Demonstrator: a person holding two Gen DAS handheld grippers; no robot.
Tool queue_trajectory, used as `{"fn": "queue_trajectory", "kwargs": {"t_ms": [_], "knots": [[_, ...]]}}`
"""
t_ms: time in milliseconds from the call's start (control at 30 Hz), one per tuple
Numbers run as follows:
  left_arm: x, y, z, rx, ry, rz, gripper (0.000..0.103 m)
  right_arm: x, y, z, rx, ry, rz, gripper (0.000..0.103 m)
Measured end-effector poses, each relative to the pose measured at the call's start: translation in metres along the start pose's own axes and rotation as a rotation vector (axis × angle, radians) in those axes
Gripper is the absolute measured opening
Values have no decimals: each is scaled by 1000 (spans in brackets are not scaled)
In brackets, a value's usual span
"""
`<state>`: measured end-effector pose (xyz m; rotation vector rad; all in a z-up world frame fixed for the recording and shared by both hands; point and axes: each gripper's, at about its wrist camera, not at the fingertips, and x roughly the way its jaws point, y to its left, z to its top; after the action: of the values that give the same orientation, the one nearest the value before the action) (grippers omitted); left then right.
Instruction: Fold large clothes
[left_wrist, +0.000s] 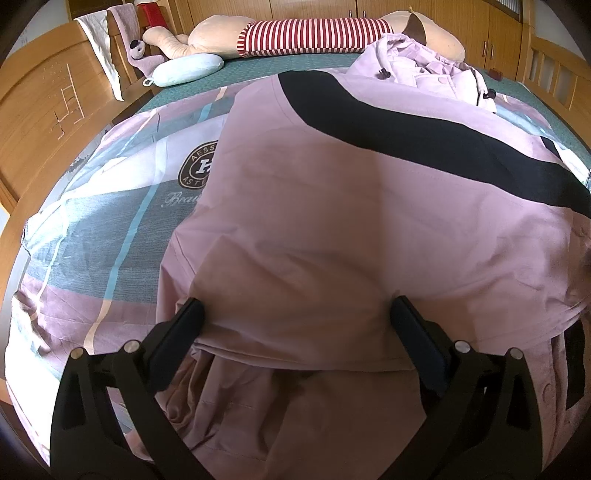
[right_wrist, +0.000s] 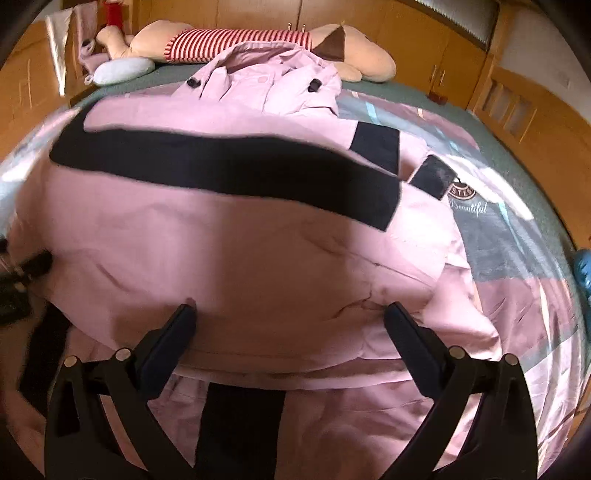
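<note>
A large pink jacket with a wide black stripe lies spread on the bed; it also shows in the right wrist view with its stripe and its collar end at the far side. My left gripper is open, its fingers resting on the near folded edge of the jacket. My right gripper is open too, fingers on the near edge. The left gripper's tip shows at the left of the right wrist view.
The bed has a patterned pink, grey and blue cover. A big plush toy in a red striped shirt and a light blue pillow lie at the far side. Wooden bed frame and cabinets surround the bed.
</note>
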<state>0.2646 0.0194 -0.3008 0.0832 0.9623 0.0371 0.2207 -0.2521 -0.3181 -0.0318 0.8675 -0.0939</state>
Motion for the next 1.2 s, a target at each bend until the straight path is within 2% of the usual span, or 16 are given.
{"fn": "queue_trajectory", "kwargs": {"t_ms": [33, 100, 167, 300, 467, 533, 633, 700, 733, 767, 800, 833, 900, 1067, 1133, 1200], "knots": [[0, 1, 0, -2, -2, -4, 101, -17, -8, 9, 44, -78, 1, 102], [-1, 2, -2, -7, -7, -12, 101, -36, -18, 32, 106, -153, 24, 102], [-1, 2, -3, -8, -12, -13, 101, -32, -23, 70, 121, -124, 84, 102], [0, 0, -4, -5, -23, -8, 101, 3, -18, 154, 92, -107, 129, 102], [-1, 6, -6, -24, -42, -42, 101, 96, -14, 260, 136, -8, 77, 102], [1, 7, -7, -30, -45, -56, 101, 153, -20, 294, 159, 48, -12, 102], [3, 8, -7, -39, -48, -75, 101, 217, -33, 312, 241, 78, -125, 102], [4, 11, -9, -52, -54, -99, 101, 253, -43, 306, 314, 139, -110, 101], [4, 13, -9, -58, -55, -109, 101, 264, -46, 300, 337, 164, -98, 88], [5, 14, -9, -63, -55, -118, 101, 280, -49, 294, 361, 199, -83, 71], [5, 15, -9, -65, -56, -122, 101, 289, -51, 289, 371, 232, -68, 23], [5, 15, -9, -63, -57, -121, 101, 289, -53, 285, 388, 228, -44, 10], [5, 14, -9, -61, -57, -116, 101, 262, -55, 286, 406, 109, 22, 2], [7, 14, -8, -57, -52, -108, 101, 151, -48, 286, 337, -116, 233, 1], [7, 12, -8, -52, -49, -99, 101, 96, -39, 270, 245, -189, 314, 1], [8, 10, -8, -46, -46, -90, 101, 31, -31, 234, 127, -249, 375, 1]]}}
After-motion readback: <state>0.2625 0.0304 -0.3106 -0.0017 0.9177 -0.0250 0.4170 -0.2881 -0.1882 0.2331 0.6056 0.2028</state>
